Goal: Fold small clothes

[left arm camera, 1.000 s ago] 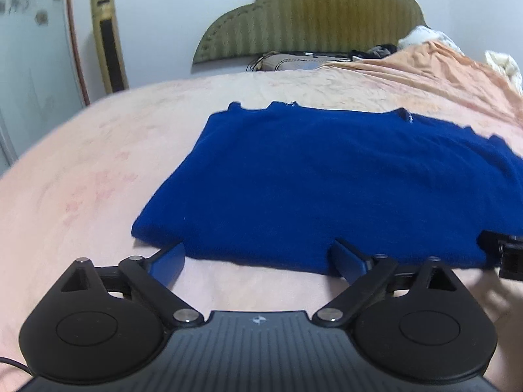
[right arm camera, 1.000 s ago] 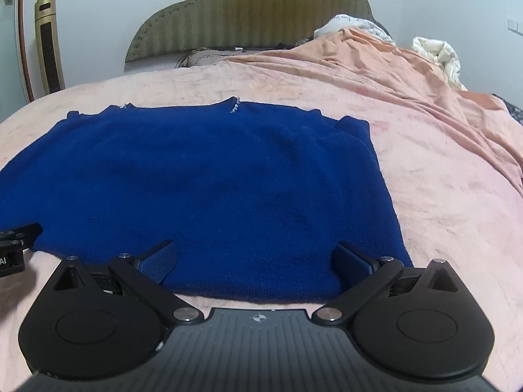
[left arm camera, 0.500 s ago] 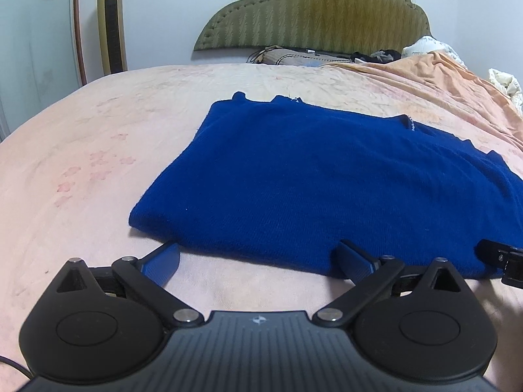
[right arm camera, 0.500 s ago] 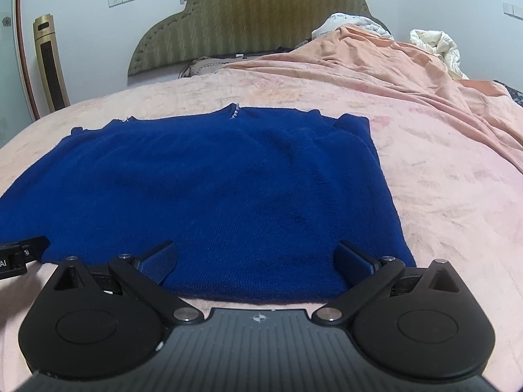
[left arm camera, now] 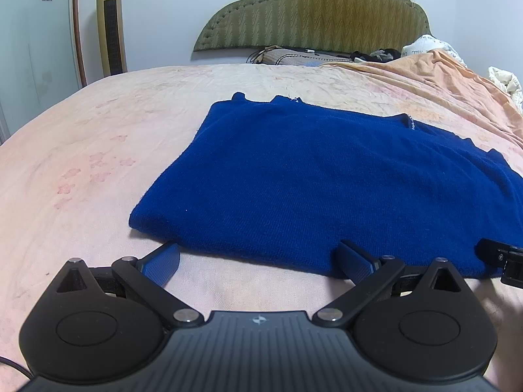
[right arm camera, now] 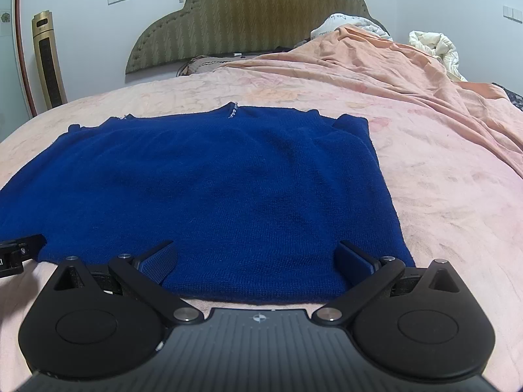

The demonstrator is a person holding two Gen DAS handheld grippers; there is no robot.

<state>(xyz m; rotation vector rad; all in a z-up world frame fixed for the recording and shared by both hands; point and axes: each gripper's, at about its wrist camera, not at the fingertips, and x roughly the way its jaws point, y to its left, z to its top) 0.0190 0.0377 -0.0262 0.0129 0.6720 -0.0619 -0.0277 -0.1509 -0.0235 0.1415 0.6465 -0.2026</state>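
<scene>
Approaching hem of dark blue knitted sweater [right arm camera: 212, 196], flat on pink bed [left arm camera: 81, 163] just ahead. Left hand-held gripper [left arm camera: 258, 256] and right hand-held gripper [right arm camera: 256, 256] gape wide, empty. Pinch both hem corners level, all layers.

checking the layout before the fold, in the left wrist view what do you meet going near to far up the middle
left gripper with open blue-padded fingers → flat dark blue knitted sweater → pale pink floral bedspread → olive green padded headboard
</scene>
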